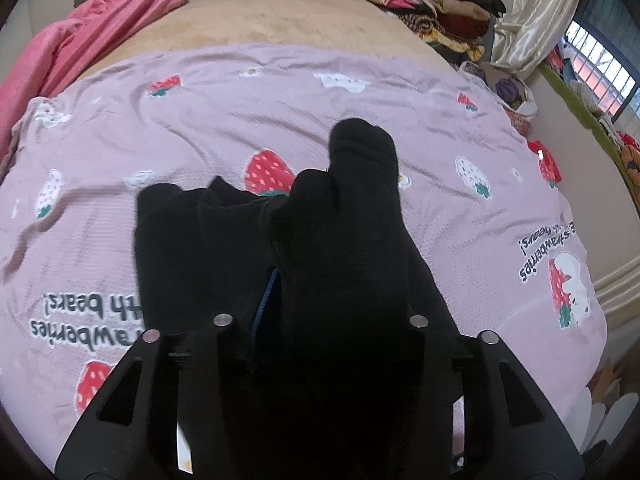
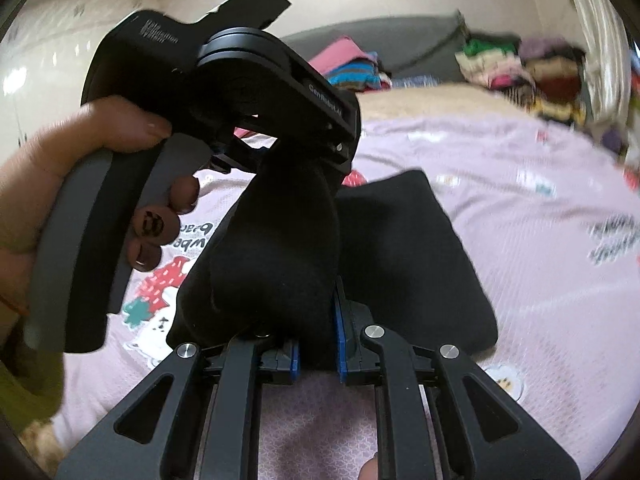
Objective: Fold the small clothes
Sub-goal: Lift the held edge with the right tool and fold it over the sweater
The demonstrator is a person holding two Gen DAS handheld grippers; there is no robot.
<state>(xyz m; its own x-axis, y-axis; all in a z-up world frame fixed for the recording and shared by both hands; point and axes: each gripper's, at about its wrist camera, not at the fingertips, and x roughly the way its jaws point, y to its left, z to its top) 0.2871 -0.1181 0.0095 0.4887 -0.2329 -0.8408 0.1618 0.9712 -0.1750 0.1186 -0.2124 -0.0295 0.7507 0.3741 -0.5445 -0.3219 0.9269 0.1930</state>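
Item: pr. of black knit socks (image 2: 280, 248), bunched, held off the bed between two claws. Left gripper (image 2: 304, 148), black plastic, handle in the person's left hand (image 2: 80, 184), was clamped on the upper end of the socks; in its own cam the fabric (image 1: 340, 240) draped over and between the jaws, hiding the tips, w/ the toe end poking fwd above the bedspread. Right gripper (image 2: 316, 344), black w/ blue pads (image 2: 340, 332), pinched the lower end, sock bulging up just beyond the pads. Judged purpose: each claw takes one end so the pr. hangs taut betw. them, prob. for doubling over or rolling. Beneath: a flat black cloth piece (image 2: 420, 260) lying on the pink strawberry-print bedspread (image 1: 440, 220), just behind the lifted socks; whether touching, can't tell. Background: stacked folded clothes (image 1: 432, 4) at the far edge, pink plush blanket (image 1: 100, 40) far left.
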